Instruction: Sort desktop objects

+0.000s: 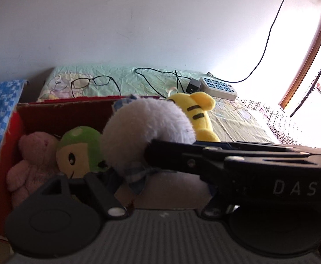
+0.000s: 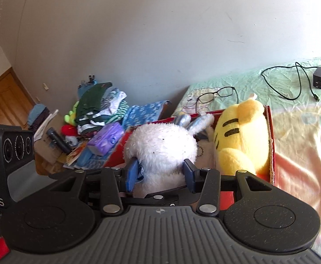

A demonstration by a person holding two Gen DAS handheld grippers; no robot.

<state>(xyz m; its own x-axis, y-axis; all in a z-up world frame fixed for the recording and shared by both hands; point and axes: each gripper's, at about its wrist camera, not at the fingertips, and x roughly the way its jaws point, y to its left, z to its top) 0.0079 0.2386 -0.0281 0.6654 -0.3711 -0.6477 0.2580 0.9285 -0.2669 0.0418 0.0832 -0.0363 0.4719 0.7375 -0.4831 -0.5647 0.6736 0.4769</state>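
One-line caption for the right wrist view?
Right tongs grip a white plush rabbit over the red box, beside a yellow plush toy.

A: What do the right tongs (image 2: 160, 172) hold?
B: A white plush rabbit (image 2: 160, 147), pinched between both blue pads, over the red box (image 2: 270, 140).
A: And at three o'clock of it?
B: A yellow striped plush toy (image 2: 239, 136), touching it, on the bed (image 2: 303, 136).

The right gripper (image 2: 161, 172) tilts downward with its blue-padded jaws pressed against something between them, while the left gripper's own jaws are hidden.
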